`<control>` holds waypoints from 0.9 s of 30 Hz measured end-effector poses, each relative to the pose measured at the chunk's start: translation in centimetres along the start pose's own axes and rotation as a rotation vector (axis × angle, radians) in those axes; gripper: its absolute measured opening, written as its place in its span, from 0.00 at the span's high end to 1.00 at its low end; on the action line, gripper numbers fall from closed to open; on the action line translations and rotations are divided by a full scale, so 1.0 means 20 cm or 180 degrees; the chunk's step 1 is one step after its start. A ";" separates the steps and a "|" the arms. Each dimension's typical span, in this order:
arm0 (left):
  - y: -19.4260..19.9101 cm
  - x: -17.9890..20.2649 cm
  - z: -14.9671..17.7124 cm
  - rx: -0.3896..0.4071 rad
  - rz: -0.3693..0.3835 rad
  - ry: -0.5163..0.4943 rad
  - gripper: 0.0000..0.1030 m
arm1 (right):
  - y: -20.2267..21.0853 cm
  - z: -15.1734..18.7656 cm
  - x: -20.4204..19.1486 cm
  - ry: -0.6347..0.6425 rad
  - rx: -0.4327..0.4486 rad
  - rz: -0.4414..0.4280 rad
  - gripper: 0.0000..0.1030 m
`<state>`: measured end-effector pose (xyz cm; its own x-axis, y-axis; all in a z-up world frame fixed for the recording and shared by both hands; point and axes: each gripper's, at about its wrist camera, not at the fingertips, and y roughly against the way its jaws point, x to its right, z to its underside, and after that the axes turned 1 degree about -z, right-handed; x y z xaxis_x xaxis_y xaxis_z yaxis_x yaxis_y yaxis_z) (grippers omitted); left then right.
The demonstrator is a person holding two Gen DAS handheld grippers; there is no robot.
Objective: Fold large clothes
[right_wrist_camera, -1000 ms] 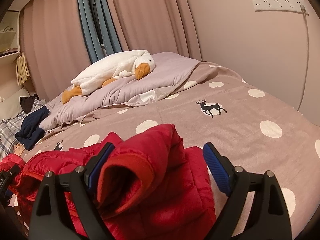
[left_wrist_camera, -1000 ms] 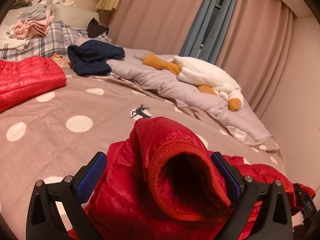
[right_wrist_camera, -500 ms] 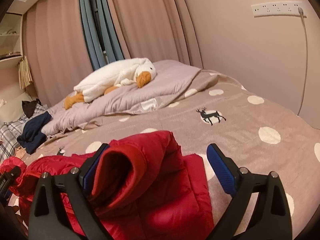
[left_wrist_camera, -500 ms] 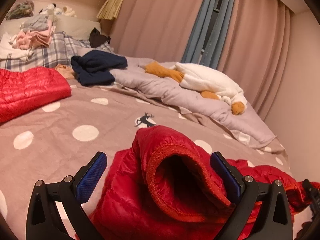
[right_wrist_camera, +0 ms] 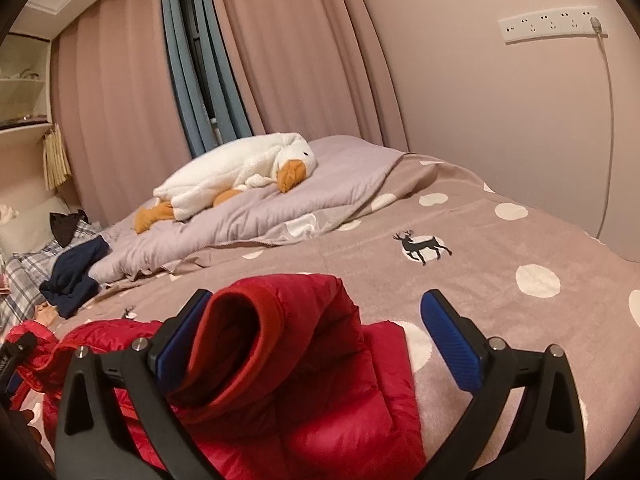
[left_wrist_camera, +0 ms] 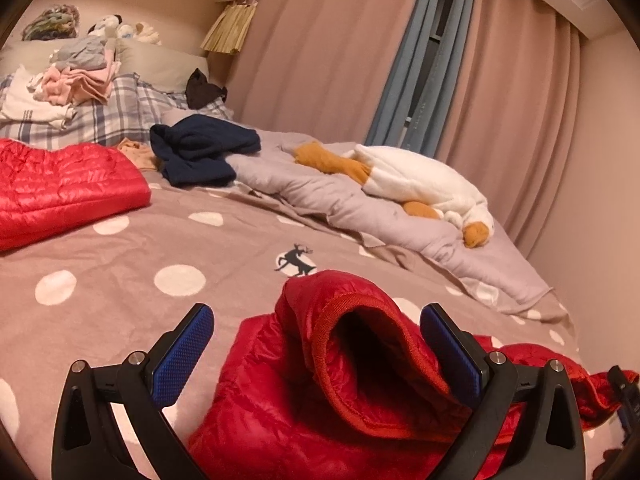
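A red puffer jacket (left_wrist_camera: pixel 304 420) lies crumpled on the dotted bedspread (left_wrist_camera: pixel 120 272) at the near edge. One sleeve cuff (left_wrist_camera: pixel 360 344) stands up between the fingers of my left gripper (left_wrist_camera: pixel 316 316); it leans on the right pad while the left pad is bare, so the gripper is open. In the right wrist view the jacket's (right_wrist_camera: pixel 320 400) other cuff (right_wrist_camera: pixel 236 332) rests against the left pad of my right gripper (right_wrist_camera: pixel 316 298). Its jaws are opening, and the right pad stands well clear of the fabric.
A second red puffer jacket (left_wrist_camera: pixel 60 184) lies flat at the far left, beside a navy garment (left_wrist_camera: pixel 200 152). A plush goose (left_wrist_camera: pixel 420 184) lies on a lilac quilt (left_wrist_camera: pixel 320 196) by the curtains. Folded clothes (left_wrist_camera: pixel 76 80) are piled on the plaid pillow. A wall with a socket strip (right_wrist_camera: pixel 552 24) borders the bed's right.
The right gripper's fingers have spread wider apart around the cuff. Both views have tilted slightly upward. The jacket has stayed where it was.
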<state>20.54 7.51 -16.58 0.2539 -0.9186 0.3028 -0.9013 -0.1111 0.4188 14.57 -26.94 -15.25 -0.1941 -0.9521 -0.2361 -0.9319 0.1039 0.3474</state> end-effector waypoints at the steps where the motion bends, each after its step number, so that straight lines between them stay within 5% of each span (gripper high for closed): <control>1: 0.01 0.00 0.00 0.0008 -0.0009 -0.0007 0.01 | 0.00 0.00 0.00 -0.0005 0.0012 -0.0003 0.01; 27: 0.10 -0.04 -0.11 0.0098 -0.0073 0.0113 0.01 | 0.08 -0.08 -0.03 -0.0033 0.0098 -0.0033 0.00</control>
<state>19.24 8.77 -14.15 0.2864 -0.9018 0.3237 -0.9053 -0.1441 0.3997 13.67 -26.66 -13.14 -0.1874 -0.9502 -0.2489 -0.9429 0.1029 0.3168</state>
